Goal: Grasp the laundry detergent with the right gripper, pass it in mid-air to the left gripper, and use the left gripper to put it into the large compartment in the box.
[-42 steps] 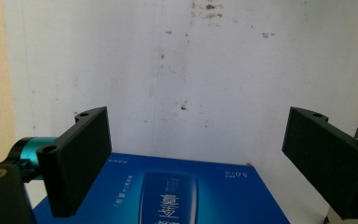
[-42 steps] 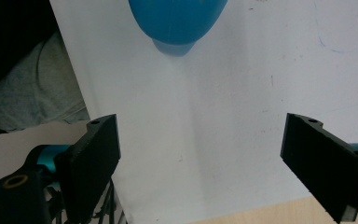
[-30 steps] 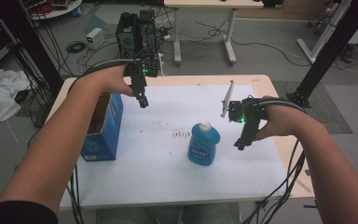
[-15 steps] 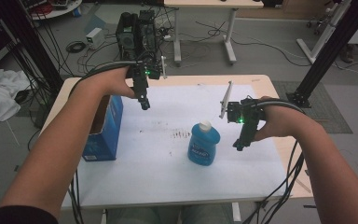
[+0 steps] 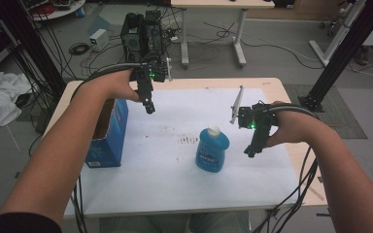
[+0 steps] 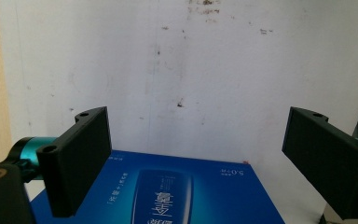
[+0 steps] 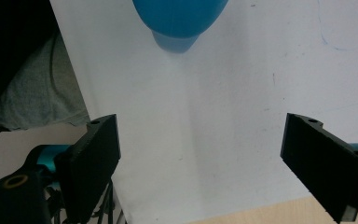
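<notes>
So both grippers are up off the table with jaws spread wide and nothing between them. The left gripper (image 5: 149, 108) hangs just past the far end of the blue box (image 5: 108, 133), and its own view looks down on the box's printed top (image 6: 168, 191). The right gripper (image 5: 251, 151) sits just right of the blue bottle (image 5: 212, 148) — apart, not touching — and its own view catches the bottle's rounded body (image 7: 179, 18) at the top edge.

Surface-wise, it's a light wood table (image 5: 277, 90) mostly covered by a white sheet (image 5: 175, 174) that's got dark specks and smudges, thickest near the middle. Room behind is a grey floor with loose cables, another desk (image 5: 209, 29), black frame posts (image 5: 342, 53) and a white cloth heap (image 5: 0, 99) off to the left.

The bottle stands upright near the sheet's centre — translucent blue, white cap, label on the front. The box stands along the table's left edge, top open.
</notes>
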`<action>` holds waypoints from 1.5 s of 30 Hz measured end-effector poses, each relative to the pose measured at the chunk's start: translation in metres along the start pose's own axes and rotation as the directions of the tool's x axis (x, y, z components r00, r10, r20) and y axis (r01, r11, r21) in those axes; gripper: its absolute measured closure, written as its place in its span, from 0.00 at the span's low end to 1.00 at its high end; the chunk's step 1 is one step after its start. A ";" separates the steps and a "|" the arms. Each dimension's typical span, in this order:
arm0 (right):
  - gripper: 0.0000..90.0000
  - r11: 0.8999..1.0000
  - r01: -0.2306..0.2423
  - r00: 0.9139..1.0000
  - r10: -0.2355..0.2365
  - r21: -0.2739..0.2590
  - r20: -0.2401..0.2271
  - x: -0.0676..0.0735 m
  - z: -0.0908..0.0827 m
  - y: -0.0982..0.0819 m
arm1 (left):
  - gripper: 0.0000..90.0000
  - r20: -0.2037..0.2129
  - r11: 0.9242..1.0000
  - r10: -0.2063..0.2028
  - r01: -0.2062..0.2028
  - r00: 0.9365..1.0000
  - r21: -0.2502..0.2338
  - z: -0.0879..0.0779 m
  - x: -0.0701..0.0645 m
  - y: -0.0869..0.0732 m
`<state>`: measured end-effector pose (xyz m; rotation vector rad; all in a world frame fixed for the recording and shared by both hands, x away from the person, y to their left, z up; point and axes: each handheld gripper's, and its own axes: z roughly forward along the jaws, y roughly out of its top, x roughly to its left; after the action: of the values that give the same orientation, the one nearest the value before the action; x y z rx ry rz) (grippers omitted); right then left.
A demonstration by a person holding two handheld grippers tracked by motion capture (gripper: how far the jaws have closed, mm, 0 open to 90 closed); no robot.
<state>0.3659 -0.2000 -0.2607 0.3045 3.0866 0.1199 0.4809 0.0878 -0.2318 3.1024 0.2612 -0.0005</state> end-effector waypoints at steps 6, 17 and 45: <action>0.12 1.000 -0.015 1.000 0.015 -0.014 -0.010 0.001 0.002 -0.003 | 0.09 -0.010 1.000 0.012 -0.012 1.000 0.002 0.001 -0.001 0.002; 0.12 0.994 0.002 1.000 -0.003 -0.107 -0.004 0.003 0.007 -0.010 | 0.09 -0.015 1.000 0.005 -0.005 1.000 -0.015 -0.002 -0.001 -0.004; 0.12 0.935 -0.038 0.999 0.047 -0.353 0.015 0.021 0.033 -0.040 | 0.09 -0.019 1.000 0.001 -0.002 1.000 -0.025 -0.008 -0.003 -0.012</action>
<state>0.3387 -0.2325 -0.2973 0.3513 2.9554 0.6569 0.4756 0.0989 -0.2238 3.0796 0.2572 0.0326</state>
